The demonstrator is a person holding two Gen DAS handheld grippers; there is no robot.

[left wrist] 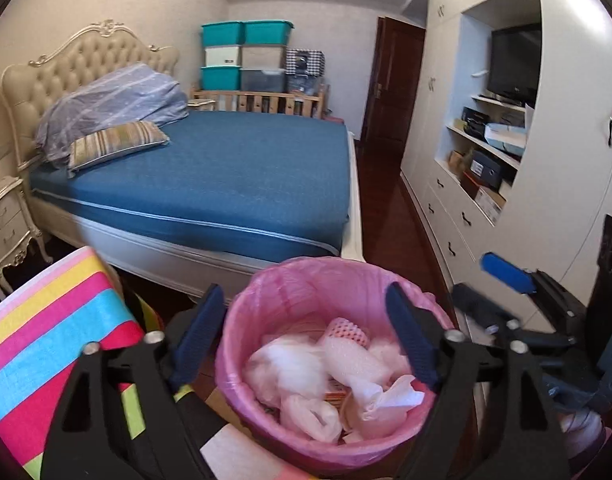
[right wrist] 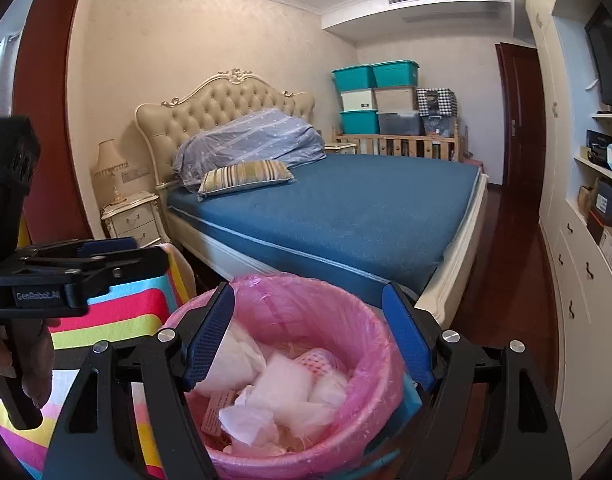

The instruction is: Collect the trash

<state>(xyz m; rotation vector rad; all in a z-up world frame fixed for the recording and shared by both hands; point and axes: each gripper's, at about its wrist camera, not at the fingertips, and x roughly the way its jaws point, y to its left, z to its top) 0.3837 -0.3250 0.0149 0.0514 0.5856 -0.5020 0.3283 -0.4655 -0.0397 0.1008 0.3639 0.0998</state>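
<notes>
Scene: pink-lined trash bin (left wrist: pixel 306 296) beside a bed (left wrist: pixel 226 168) | Contents: crumpled tissue and wrappers (left wrist: pixel 325 380) inside bin | Left gripper (left wrist: pixel 306 344): jaws wide, holding nothing | Right gripper (right wrist: pixel 309 340): jaws wide, holding nothing | Progress: trash appears deposited; no loose litter visible
</notes>
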